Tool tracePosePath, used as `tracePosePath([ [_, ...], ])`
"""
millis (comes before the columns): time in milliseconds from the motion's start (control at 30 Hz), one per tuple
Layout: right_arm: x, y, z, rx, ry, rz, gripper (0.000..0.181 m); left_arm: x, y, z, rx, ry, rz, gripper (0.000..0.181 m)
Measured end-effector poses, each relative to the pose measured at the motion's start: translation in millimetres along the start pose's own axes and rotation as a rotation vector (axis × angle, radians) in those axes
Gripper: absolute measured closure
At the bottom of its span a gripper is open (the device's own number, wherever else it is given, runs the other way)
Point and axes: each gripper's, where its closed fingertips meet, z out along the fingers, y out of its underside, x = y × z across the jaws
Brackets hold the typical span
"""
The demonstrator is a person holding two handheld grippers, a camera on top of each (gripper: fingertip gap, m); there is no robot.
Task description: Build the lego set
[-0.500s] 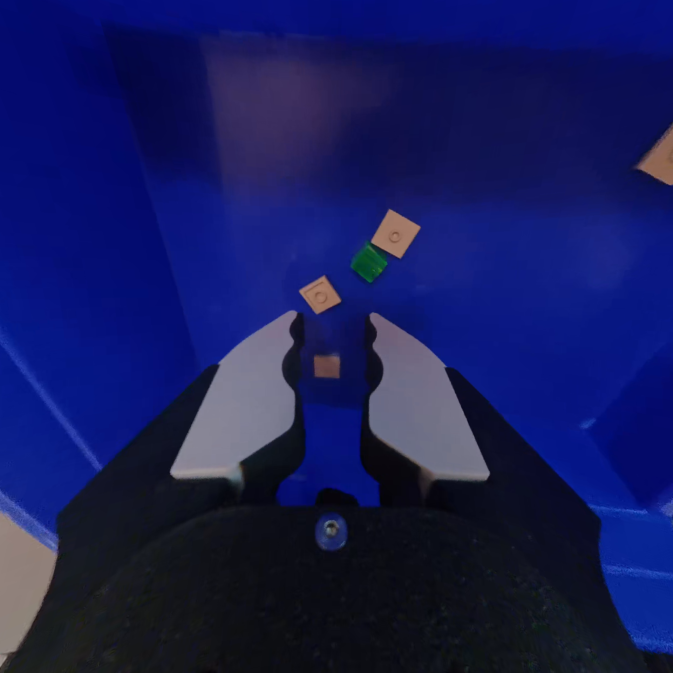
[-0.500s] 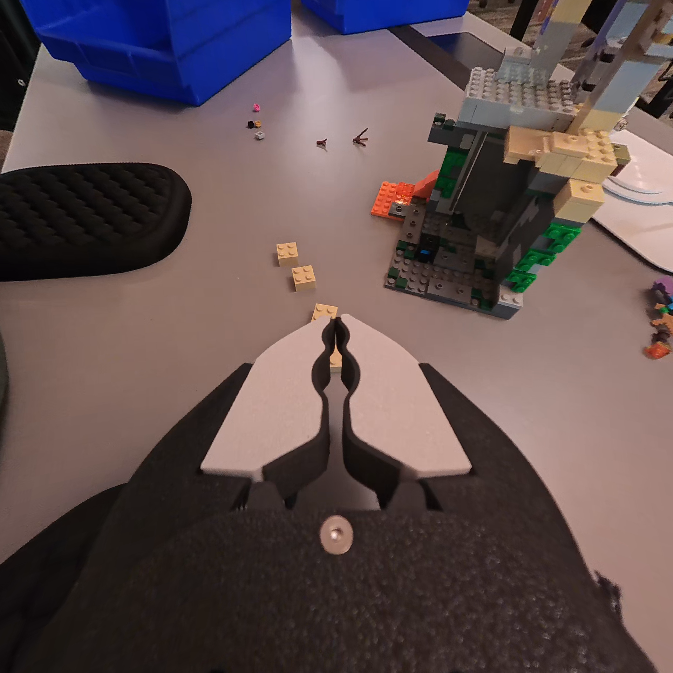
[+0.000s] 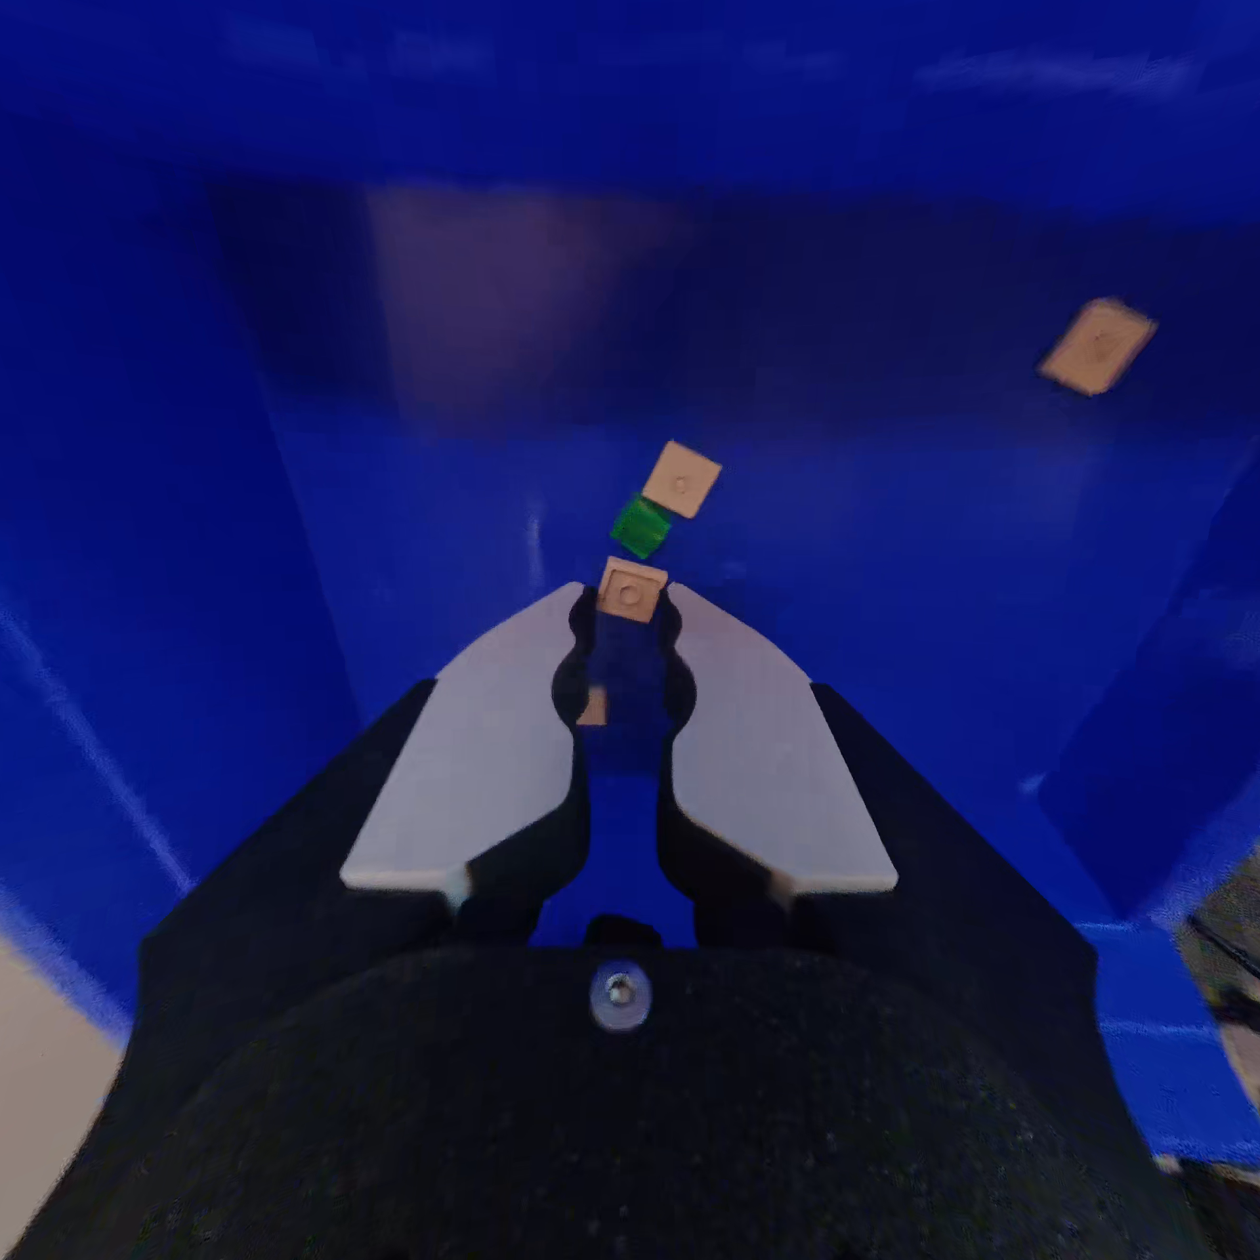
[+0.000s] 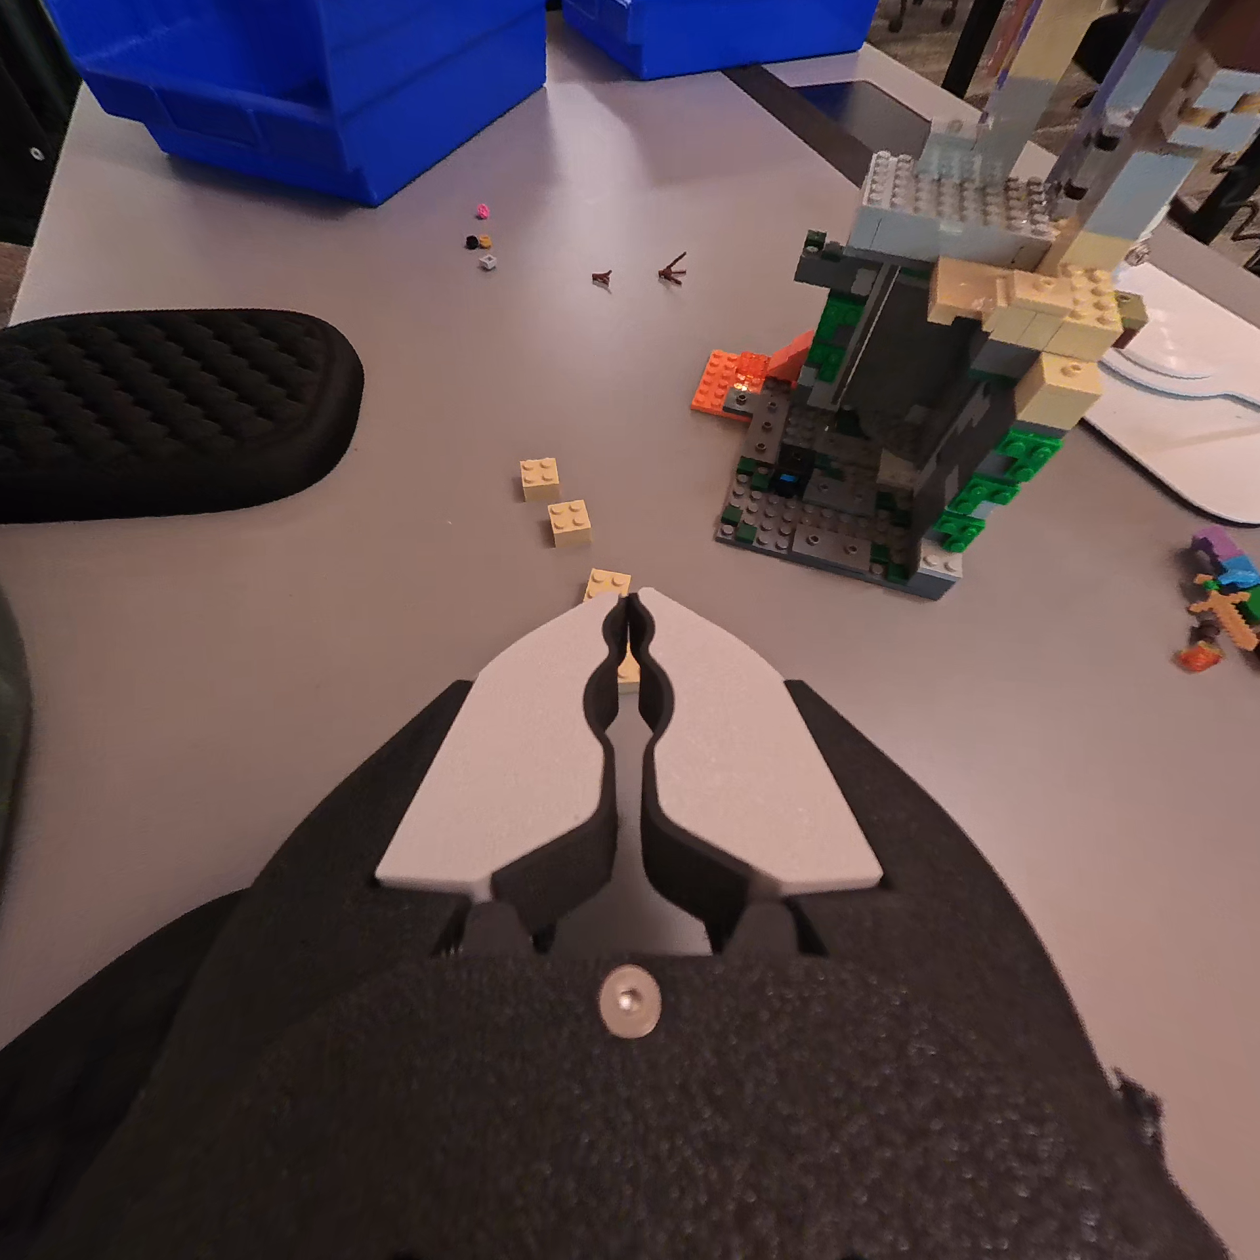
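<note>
Lego build (image 4: 907, 423) is seen on the table (image 4: 423, 613) at two o'clock of the right gripper (image 4: 631, 600), whose tips are pressed together, empty, above tan bricks (image 4: 569, 521). Inside a blue bin (image 3: 204, 477), the left gripper (image 3: 626, 592) is held slightly parted around a tan tile (image 3: 631, 590); a grip cannot be confirmed.

The left gripper (image 3: 626, 594) has advanced, fingers (image 3: 504, 688) now flanking the tan tile (image 3: 631, 589).

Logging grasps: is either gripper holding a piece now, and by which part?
Left gripper: open, straddling a tan tile in the blue bin; grip on its edges can't be confirmed. Right gripper: shut, nothing visibly held.
</note>
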Motion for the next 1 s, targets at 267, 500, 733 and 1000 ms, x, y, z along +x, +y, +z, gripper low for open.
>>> tracePosePath([
  [267, -5, -7, 2, 0.033, -0.015, -0.01, 0.181, 136, -109, -93, 0.317, -0.073, 0.376, 0.164],
  [500, -9, -11, -7, 0.017, 0.01, -0.071, 0.181, 289, -214, -64, 0.453, 0.055, 0.699, 0.164],
  [733, -11, -9, -9, 0.009, 0.013, -0.079, 0.181, 387, -277, -8, 0.488, 0.234, 0.795, 0.164],
  [1000, -12, -2, -5, -0.011, 0.002, -0.078, 0.181, 414, -295, 18, 0.494, 0.271, 0.789, 0.156],
])
